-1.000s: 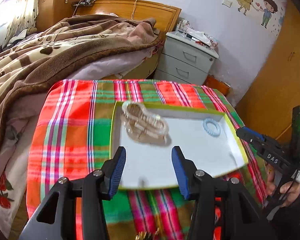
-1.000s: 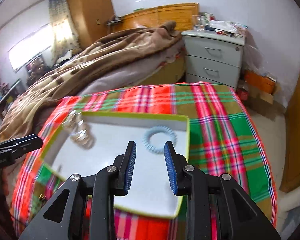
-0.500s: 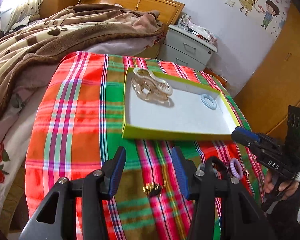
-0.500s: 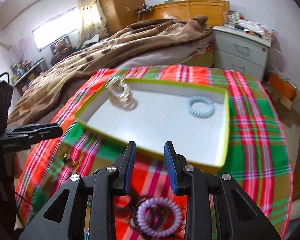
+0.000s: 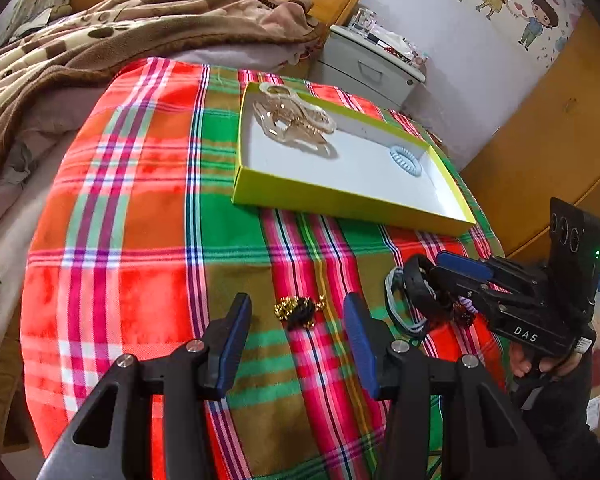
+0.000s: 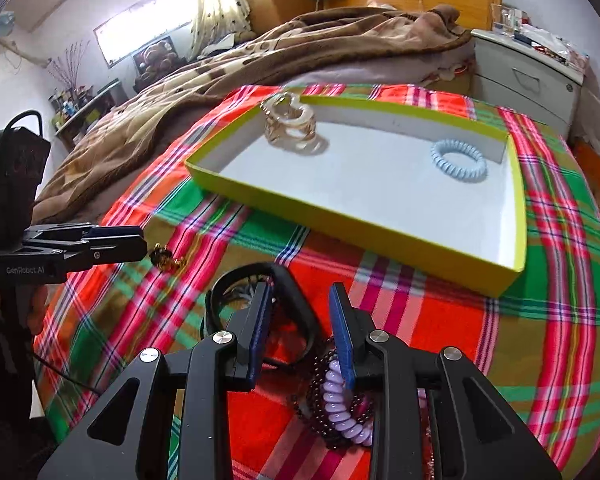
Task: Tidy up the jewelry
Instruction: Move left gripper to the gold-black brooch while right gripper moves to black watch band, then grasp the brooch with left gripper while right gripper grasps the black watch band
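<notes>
A lime-green box (image 5: 340, 200) with a white floor lies on the plaid cloth. It holds a clear claw clip (image 5: 292, 120) and a pale blue coil hair tie (image 5: 406, 158). My left gripper (image 5: 298, 332) stands open low over the cloth, with a small gold and black piece (image 5: 300, 310) just ahead between its fingertips, untouched. My right gripper (image 6: 300, 312) is open over a heap at the near edge. A black bangle (image 6: 296, 300) arcs between its fingers, while a lilac coil tie (image 6: 340, 404) and dark beads (image 6: 316, 392) lie under the right finger.
A bed with a brown blanket (image 5: 120, 28) borders the cloth on the left and far side. A grey nightstand (image 5: 364, 68) stands behind the box, a wooden wardrobe (image 5: 540, 140) to the right. A person's hand (image 5: 528, 364) holds the right gripper.
Both grippers drew back from above the box and sank toward the near part of the cloth. The gold piece and the heap of bangle, beads and lilac tie came into view.
</notes>
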`<action>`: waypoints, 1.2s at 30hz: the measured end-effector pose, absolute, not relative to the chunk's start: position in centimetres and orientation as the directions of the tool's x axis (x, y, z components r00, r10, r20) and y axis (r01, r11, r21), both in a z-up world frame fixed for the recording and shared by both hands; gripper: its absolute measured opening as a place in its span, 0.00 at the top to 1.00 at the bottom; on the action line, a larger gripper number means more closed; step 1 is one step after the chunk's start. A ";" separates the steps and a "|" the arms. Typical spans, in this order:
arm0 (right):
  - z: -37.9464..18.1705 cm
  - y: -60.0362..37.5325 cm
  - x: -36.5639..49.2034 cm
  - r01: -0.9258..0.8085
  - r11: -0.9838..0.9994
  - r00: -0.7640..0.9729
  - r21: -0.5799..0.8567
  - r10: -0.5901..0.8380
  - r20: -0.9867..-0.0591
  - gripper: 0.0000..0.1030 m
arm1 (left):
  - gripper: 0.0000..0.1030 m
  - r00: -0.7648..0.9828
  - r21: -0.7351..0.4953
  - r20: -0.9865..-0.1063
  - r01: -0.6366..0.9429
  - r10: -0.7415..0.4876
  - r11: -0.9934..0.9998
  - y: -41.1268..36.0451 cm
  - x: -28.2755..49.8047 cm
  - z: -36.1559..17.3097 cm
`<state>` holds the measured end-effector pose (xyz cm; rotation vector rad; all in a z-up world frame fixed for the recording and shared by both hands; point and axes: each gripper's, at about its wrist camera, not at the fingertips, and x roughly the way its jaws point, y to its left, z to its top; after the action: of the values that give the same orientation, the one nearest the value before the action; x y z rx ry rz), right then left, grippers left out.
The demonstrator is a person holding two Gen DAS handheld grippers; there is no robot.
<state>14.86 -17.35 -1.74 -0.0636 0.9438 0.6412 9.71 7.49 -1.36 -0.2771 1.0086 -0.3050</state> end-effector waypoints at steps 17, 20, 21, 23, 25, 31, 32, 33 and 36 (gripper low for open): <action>-2.5 -17.3 14.8 -0.550 0.808 0.398 0.210 0.475 -0.785 0.79 | 0.52 0.479 -0.309 -0.809 0.143 -0.339 0.940 6.3 9.2 -2.1; -2.5 -17.4 14.8 -0.544 0.815 0.406 0.200 0.464 -0.787 0.82 | 0.52 0.479 -0.295 -0.814 0.144 -0.328 0.944 6.2 9.1 -2.1; -2.5 -17.3 14.7 -0.546 0.816 0.411 0.192 0.460 -0.787 0.82 | 0.52 0.479 -0.292 -0.815 0.146 -0.326 0.945 6.1 9.1 -2.1; -2.4 -17.3 14.5 -0.546 0.819 0.420 0.177 0.451 -0.788 0.84 | 0.52 0.479 -0.283 -0.818 0.146 -0.318 0.948 6.0 9.2 -2.2; -2.3 -17.4 14.4 -0.541 0.823 0.429 0.173 0.447 -0.785 0.87 | 0.52 0.482 -0.266 -0.821 0.153 -0.307 0.952 5.8 9.1 -2.2; -1.7 -18.3 14.3 -0.508 0.842 0.470 0.184 0.450 -0.760 0.88 | 0.52 0.497 -0.196 -0.828 0.179 -0.260 0.964 4.9 8.9 -2.2; -1.5 -18.4 14.3 -0.502 0.844 0.476 0.188 0.451 -0.755 0.88 | 0.52 0.500 -0.182 -0.829 0.184 -0.251 0.966 4.7 8.9 -2.2; -1.4 -18.5 14.3 -0.502 0.843 0.477 0.194 0.457 -0.751 0.88 | 0.52 0.501 -0.168 -0.831 0.189 -0.242 0.967 4.6 8.9 -2.2; -1.1 -18.9 14.2 -0.492 0.844 0.490 0.215 0.472 -0.733 0.88 | 0.52 0.505 -0.127 -0.836 0.202 -0.214 0.971 4.0 8.9 -2.3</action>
<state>14.21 -18.90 -1.06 -0.0248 0.8827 0.5852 8.93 4.00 -2.28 -0.0132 1.0101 -0.2513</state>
